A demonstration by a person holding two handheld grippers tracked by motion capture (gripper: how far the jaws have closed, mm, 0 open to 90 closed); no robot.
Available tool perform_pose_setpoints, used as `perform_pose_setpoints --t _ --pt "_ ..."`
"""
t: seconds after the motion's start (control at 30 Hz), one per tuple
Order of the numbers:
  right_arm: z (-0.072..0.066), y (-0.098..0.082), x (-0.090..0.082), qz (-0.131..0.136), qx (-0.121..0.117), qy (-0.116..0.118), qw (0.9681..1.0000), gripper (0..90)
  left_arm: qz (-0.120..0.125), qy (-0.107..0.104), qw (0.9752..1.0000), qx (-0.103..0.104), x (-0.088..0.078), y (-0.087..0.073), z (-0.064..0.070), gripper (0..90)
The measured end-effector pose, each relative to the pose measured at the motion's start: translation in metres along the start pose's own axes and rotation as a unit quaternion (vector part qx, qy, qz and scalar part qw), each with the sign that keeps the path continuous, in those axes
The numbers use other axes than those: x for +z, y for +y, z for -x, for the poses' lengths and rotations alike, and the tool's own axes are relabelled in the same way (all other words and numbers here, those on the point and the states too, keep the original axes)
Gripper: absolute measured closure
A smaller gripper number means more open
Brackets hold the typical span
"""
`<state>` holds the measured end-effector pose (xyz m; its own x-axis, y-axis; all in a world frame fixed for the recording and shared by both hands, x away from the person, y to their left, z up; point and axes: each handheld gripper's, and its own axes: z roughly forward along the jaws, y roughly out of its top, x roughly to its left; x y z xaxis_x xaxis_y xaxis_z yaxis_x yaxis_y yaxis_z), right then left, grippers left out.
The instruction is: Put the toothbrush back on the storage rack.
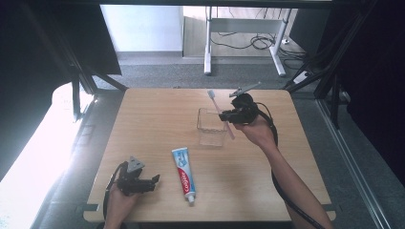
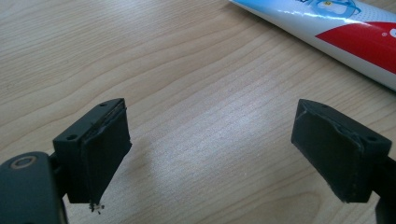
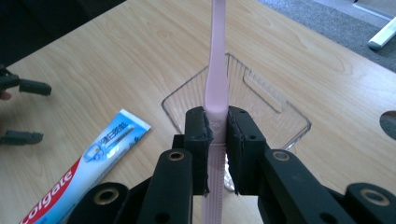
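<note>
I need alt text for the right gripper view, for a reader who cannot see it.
The right tool is shut on a pink toothbrush, held above a clear plastic container on a wooden table. A toothpaste tube lies at the lower left.

The toothpaste tube (image 3: 84, 172) reads "Colgate".
</note>
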<state>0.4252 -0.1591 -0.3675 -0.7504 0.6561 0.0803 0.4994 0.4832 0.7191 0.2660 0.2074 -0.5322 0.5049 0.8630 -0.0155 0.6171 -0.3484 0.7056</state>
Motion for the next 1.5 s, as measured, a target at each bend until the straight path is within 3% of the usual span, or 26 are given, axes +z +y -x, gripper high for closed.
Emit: perform_pose_setpoints --t 0.43,0.87,1.2,1.5 --pt "0.004 0.021 0.01 0.026 0.007 0.002 0.9996 78.6 0.0 -0.001 1.0 -0.002 0.001 -0.001 -0.001 11.6" --pt "0.005 0.031 0.026 0.04 -0.006 -0.013 0.9991 78.6 0.0 -0.002 1.0 0.002 0.0 0.0 -0.001 11.6" --pt "0.009 0.02 0.047 0.033 -0.014 -0.028 0.999 78.6 0.003 -0.002 1.0 -0.002 0.0 -0.001 -0.002 11.6" --pt "0.013 0.005 0.062 0.026 -0.011 -0.028 0.9992 78.6 0.003 -0.002 1.0 -0.002 0.0 -0.001 -0.002 11.6"
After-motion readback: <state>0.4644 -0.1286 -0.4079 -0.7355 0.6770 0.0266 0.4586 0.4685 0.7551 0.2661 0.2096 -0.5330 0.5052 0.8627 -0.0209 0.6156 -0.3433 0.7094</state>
